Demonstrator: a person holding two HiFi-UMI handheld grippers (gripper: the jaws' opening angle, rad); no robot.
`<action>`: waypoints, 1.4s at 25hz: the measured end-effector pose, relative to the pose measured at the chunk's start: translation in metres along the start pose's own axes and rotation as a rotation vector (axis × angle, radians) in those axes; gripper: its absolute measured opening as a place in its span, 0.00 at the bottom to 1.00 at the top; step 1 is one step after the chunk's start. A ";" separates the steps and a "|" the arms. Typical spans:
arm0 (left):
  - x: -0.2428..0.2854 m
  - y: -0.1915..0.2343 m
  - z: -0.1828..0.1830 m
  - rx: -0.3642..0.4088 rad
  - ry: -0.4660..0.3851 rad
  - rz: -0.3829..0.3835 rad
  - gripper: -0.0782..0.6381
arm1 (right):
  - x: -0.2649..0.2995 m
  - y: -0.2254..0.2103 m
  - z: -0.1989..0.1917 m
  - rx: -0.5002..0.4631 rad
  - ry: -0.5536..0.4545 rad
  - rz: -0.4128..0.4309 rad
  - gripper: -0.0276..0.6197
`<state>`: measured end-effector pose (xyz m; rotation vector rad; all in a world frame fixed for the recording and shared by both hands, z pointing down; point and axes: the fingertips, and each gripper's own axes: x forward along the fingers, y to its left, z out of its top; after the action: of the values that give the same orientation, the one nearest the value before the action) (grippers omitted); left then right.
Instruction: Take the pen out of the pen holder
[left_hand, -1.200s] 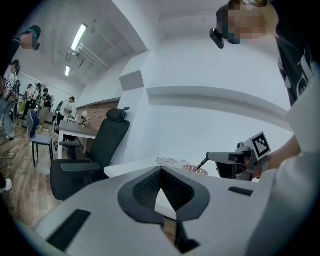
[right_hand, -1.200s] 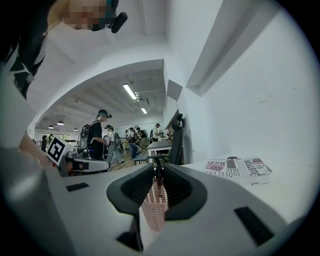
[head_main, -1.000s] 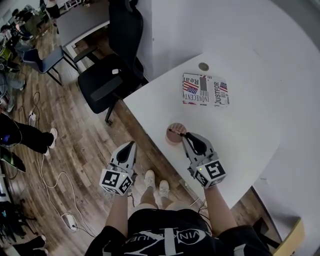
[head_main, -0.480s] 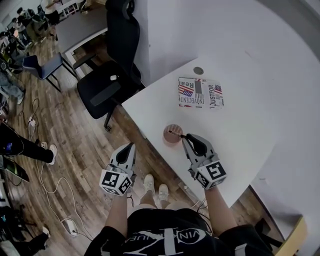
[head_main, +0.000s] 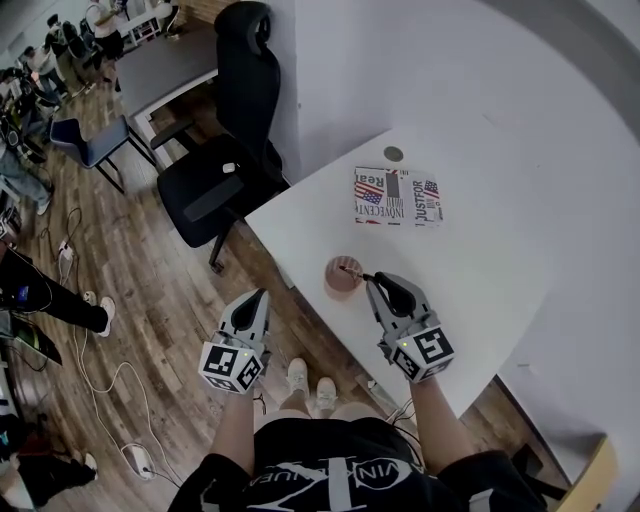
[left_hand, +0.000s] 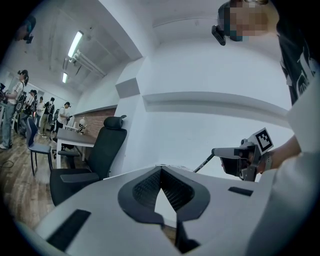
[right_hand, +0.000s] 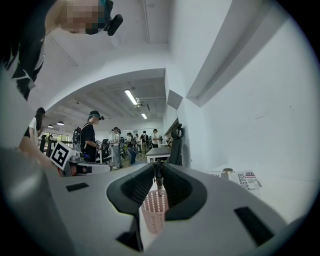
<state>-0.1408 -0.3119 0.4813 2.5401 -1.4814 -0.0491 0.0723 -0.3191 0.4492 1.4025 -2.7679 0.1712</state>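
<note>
A pink mesh pen holder (head_main: 338, 281) stands near the front edge of the white table (head_main: 480, 250). My right gripper (head_main: 373, 280) is shut on a dark pen (head_main: 353, 270), which slants over the holder's mouth. In the right gripper view the pen (right_hand: 158, 181) hangs between the jaws just above the holder (right_hand: 154, 214). My left gripper (head_main: 261, 296) hangs off the table's edge over the floor, shut and holding nothing. From the left gripper view (left_hand: 161, 168) the right gripper (left_hand: 215, 151) and the slanted pen (left_hand: 202, 163) show at the right.
A printed flat box (head_main: 397, 196) lies farther back on the table, with a small round disc (head_main: 393, 154) behind it. A black office chair (head_main: 225, 165) stands left of the table. Cables (head_main: 110, 370) trail on the wood floor; several people stand far left.
My right gripper has risen a little with the pen, still over the holder. The left gripper has stayed where it was.
</note>
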 end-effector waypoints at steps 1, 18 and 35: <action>0.000 0.000 0.000 0.004 -0.002 -0.001 0.13 | -0.001 0.000 0.001 -0.001 -0.004 -0.001 0.14; -0.006 -0.006 0.009 0.024 -0.020 0.011 0.13 | -0.019 -0.008 0.019 -0.011 -0.043 -0.032 0.14; -0.017 -0.007 0.014 0.024 -0.057 0.034 0.13 | -0.039 -0.019 0.033 -0.034 -0.075 -0.069 0.14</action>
<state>-0.1447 -0.2965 0.4647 2.5513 -1.5546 -0.1000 0.1112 -0.3020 0.4152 1.5243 -2.7620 0.0699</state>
